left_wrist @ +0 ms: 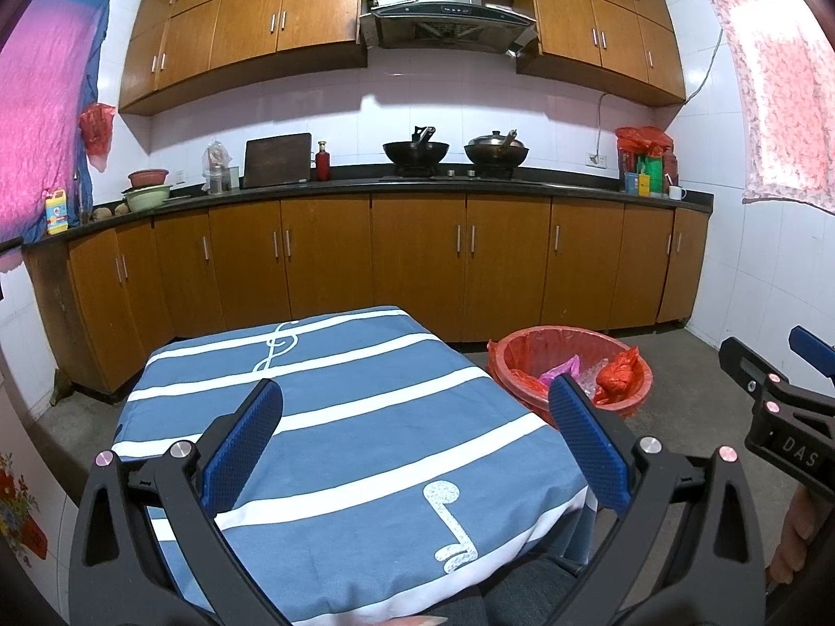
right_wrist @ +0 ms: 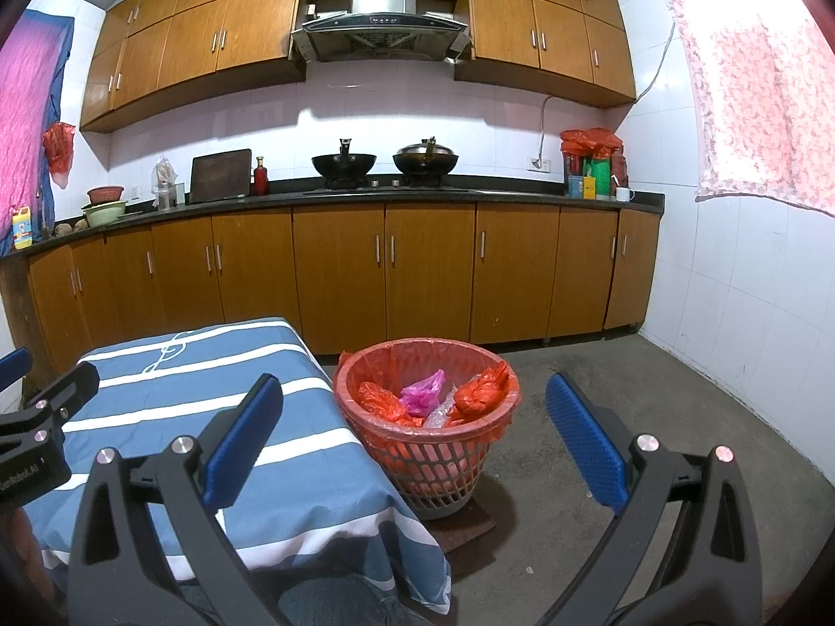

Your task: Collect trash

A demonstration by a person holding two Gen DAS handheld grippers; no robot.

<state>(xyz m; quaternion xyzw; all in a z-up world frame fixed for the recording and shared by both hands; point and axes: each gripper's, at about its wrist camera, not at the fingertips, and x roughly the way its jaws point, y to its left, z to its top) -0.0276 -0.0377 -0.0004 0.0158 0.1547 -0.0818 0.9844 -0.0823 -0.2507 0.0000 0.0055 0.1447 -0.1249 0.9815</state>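
Kitchen, seen from both wrist cams. Cabinets [right_wrist: 339,271] w/ dark countertop [right_wrist: 365,195] run across the far wall, well ahead of both claws; two woks [right_wrist: 386,161] sit on the stove under a range hood [right_wrist: 381,21].

Table w/ blue-and-white striped cloth [left_wrist: 365,417] lies directly below and between the fingers of the left gripper [left_wrist: 415,441]; music-note print shows near its fore edge. Cloth surface carries no loose items in either view.

Left gripper: blue pads [left_wrist: 242,448] spread wide, nothing between them. Right gripper [right_wrist: 415,435]: pads [right_wrist: 587,443] likewise spread wide, holding nothing; it hangs over the gap btw. table edge and concrete floor [right_wrist: 626,391].

Trash basket [right_wrist: 433,474], lattice-walled, lined w/ a red bag, stands on the floor just beside the table's right side, ahead of the right gripper and btw. its fingers in that view; from the left cam it sits ahead-right, partly behind the right finger.

Trash in basket: two knotted red bags [right_wrist: 480,388], one pink bag [right_wrist: 420,391], clear plastic [right_wrist: 438,417] underneath.
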